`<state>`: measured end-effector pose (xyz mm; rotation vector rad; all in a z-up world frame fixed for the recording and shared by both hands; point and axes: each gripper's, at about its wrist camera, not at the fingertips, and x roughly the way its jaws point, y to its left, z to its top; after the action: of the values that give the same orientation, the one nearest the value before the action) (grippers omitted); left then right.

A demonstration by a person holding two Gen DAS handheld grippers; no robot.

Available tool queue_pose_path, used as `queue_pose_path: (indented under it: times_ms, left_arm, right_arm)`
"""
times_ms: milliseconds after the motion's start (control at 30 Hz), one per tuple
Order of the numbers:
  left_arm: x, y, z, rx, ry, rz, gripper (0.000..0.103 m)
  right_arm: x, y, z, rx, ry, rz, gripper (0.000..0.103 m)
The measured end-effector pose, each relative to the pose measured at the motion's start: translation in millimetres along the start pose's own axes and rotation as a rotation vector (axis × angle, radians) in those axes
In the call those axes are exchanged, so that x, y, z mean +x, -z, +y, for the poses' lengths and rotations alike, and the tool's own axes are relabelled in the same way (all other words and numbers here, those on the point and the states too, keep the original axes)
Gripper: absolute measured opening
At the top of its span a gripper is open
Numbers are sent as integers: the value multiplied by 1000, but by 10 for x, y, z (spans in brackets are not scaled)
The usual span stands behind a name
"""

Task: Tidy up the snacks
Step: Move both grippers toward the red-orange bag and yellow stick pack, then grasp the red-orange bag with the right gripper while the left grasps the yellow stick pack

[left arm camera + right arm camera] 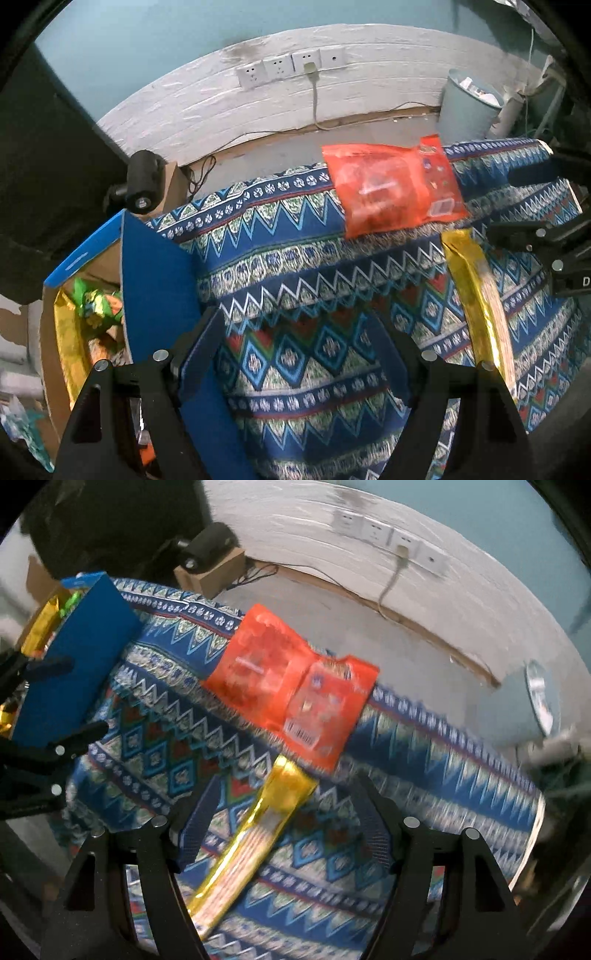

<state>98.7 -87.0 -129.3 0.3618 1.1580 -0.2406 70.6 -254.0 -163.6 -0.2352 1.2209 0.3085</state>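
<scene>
You had both grippers pitched steeply down over the patterned cloth (295, 280). Left gripper (306, 332) was spread wide, nothing between its jaws, only bare cloth under it, with the blue box flap (155, 280) just beside its left finger. Right gripper (284, 812) was also released, jaws apart, straddling the gold packet (255, 838) without pressing on it. That packet lay flat on the cloth, long axis running diagonally away from the gripper toward the orange bag (291, 690). Orange bag lay flat at the cloth's far edge, barcode end toward the right.
</scene>
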Motion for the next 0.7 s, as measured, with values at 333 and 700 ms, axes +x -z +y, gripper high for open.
queue_pose_path:
  times_ms: [333,700]
  left_arm:
    - [339,-276,29,12,33,44,81]
    - [592,-357,142,-41,77,88,81]
  right_arm:
    - [469,-438,58,-277,52,35,73]
    - [839,-501,84,-428,59,57,74]
